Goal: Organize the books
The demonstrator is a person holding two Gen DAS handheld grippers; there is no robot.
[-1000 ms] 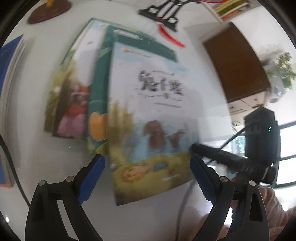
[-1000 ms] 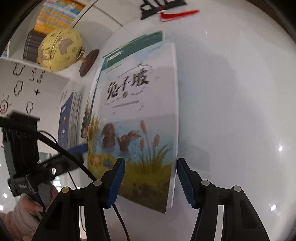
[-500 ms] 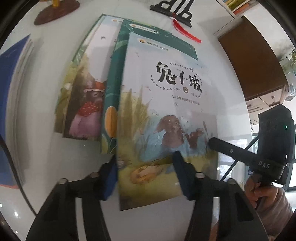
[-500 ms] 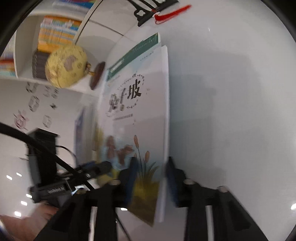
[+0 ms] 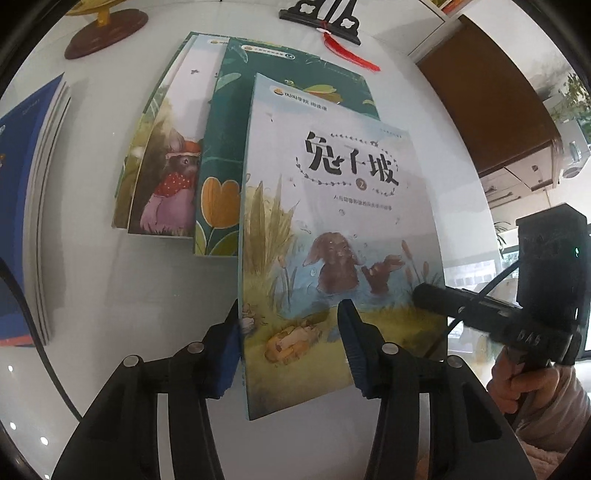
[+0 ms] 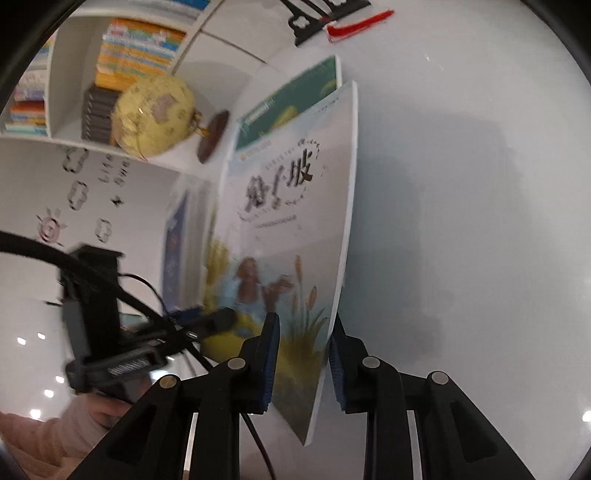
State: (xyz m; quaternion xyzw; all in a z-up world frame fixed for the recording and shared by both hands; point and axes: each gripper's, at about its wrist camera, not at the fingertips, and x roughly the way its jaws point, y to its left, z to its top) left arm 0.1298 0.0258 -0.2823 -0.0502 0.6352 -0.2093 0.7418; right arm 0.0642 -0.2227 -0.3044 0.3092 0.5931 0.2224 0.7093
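Observation:
A picture book with a rabbit in a pond (image 5: 340, 236) is lifted off the white table, tilted. My left gripper (image 5: 291, 332) has its jaws around the book's near left corner, one finger under, one over the cover. My right gripper (image 6: 303, 354) is shut on the book's near right edge (image 6: 332, 295); it also shows at the right in the left wrist view (image 5: 480, 310). Under it lie a green tulip book (image 5: 221, 155) and a mouse book (image 5: 166, 177), overlapping flat on the table.
A stack of blue books (image 5: 29, 206) lies at the left. A globe (image 6: 155, 114) on a wooden base (image 5: 107, 33) and a black stand with a red tassel (image 5: 332, 22) stand at the back. A shelf of books (image 6: 122, 48) is behind.
Both grippers have closed from wide open onto the rabbit book's near edge. The book has risen off the stack and tilted.

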